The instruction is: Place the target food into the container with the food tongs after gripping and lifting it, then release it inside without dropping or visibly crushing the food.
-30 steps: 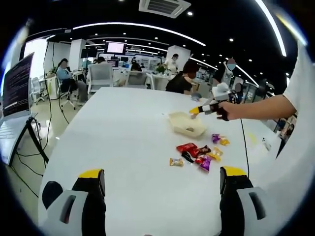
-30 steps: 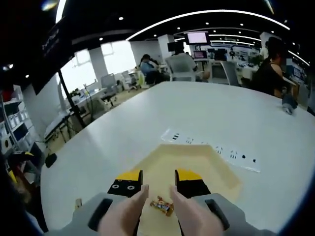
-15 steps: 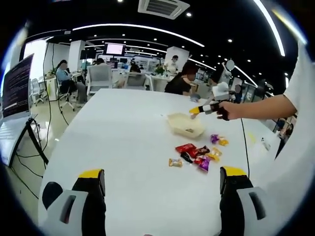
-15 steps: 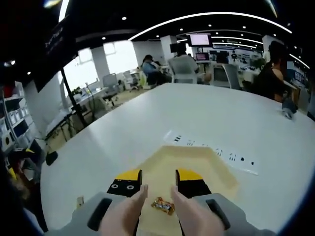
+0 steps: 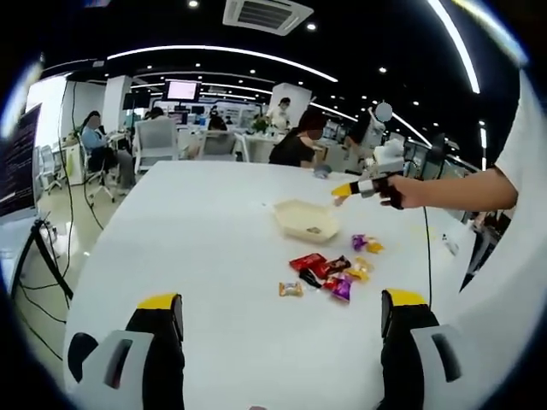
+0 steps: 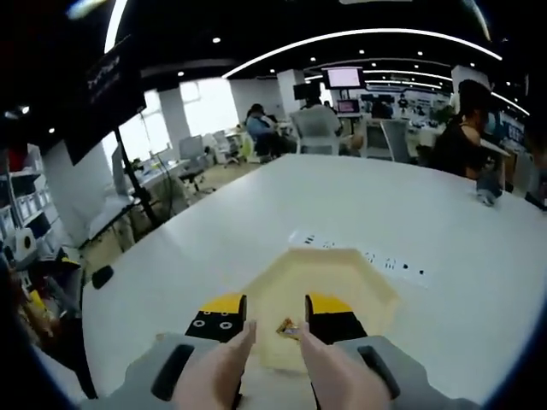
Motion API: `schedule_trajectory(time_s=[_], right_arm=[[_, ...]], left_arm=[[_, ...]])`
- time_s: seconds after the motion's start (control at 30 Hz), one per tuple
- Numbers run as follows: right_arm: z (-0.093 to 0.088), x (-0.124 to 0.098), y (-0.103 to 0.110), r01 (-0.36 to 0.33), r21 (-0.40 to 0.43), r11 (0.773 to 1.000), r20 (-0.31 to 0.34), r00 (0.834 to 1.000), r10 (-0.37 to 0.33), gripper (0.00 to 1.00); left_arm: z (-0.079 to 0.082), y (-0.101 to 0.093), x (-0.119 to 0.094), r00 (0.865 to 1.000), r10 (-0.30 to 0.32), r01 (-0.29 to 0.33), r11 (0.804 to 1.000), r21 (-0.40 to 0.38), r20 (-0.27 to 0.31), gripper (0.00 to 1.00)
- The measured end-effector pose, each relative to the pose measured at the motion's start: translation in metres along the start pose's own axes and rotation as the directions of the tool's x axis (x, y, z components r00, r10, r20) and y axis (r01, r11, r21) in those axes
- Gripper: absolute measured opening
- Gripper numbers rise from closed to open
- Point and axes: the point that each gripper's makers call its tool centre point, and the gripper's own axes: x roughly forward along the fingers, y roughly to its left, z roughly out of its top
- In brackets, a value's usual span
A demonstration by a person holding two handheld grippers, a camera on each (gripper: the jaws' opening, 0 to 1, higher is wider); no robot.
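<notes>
— So where is the candy (image 6: pixel 286 326) now?
— It lies inside the tray (image 6: pixel 359 295), seen in the right gripper view between the tong tips (image 6: pixel 232 354), which stand apart with nothing pinched in them.
— And compared with a second ago?
— The tray sits farther off and smaller in that view, its whole outline showing; before, it ran under the tips. The candy was near, between the tongs, and now it is a small speck at their ends. So the right gripper (image 6: pixel 272 318) has drawn back and up from the tray.
— Are its jaws closed?
— They press on the tong arms, with the tongs released over the tray.
— And the left gripper (image 5: pixel 282 312)?
— Its jaws are wide apart, empty, above the white surface (image 5: pixel 197 256). Its view has swung a little: the screen on the left edge has mostly slid out.
— What else lies there?
— Loose wrapped candies (image 5: pixel 329 273) in a cluster near the tray (image 5: pixel 305 219), one orange piece (image 5: pixel 291 289) apart to the left. The right gripper (image 5: pixel 352 189) is above the tray's right side.
</notes>
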Motion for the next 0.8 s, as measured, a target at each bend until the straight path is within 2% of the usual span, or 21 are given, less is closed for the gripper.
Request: schedule_trajectory(time_s=[0.23,0.4,0.47,0.5,0.57,0.6,0.7,0.8], right_arm=[[-0.014,-0.046,0.01,0.022,0.03,0.999,0.031,0.999,-0.023,0.26],[-0.02,-0.076,0.018,0.034,0.103,0.994,0.084,0.996,-0.043,0.25],[-0.022,-0.083,0.02,0.038,0.105,0.994,0.09,0.995,-0.047,0.25],[-0.023,-0.093,0.019,0.073,0.097,0.993,0.112,0.99,-0.083,0.25],[-0.025,-0.101,0.021,0.077,0.096,0.992,0.125,0.988,-0.089,0.26],[-0.024,-0.112,0.023,0.096,0.096,0.991,0.166,0.98,-0.111,0.26],[-0.032,-0.129,0.026,0.121,0.11,0.987,0.184,0.973,-0.14,0.27],[-0.038,-0.14,0.032,0.132,0.114,0.985,0.202,0.967,-0.153,0.28]], left_arm=[[0.009,-0.012,0.017,0.996,-0.084,0.084,0.995,0.052,-0.009,0.97],[0.016,-0.024,0.03,0.988,-0.152,0.153,0.983,0.1,-0.024,0.97],[0.017,-0.026,0.033,0.986,-0.164,0.166,0.98,0.109,-0.028,0.96],[0.017,-0.026,0.036,0.985,-0.172,0.174,0.978,0.114,-0.032,0.96],[0.016,-0.03,0.041,0.98,-0.191,0.196,0.973,0.125,-0.049,0.96],[0.017,-0.036,0.044,0.977,-0.206,0.212,0.968,0.134,-0.058,0.96],[0.018,-0.045,0.05,0.97,-0.235,0.241,0.96,0.141,-0.059,0.97],[0.015,-0.048,0.058,0.971,-0.229,0.237,0.96,0.15,-0.069,0.99]])
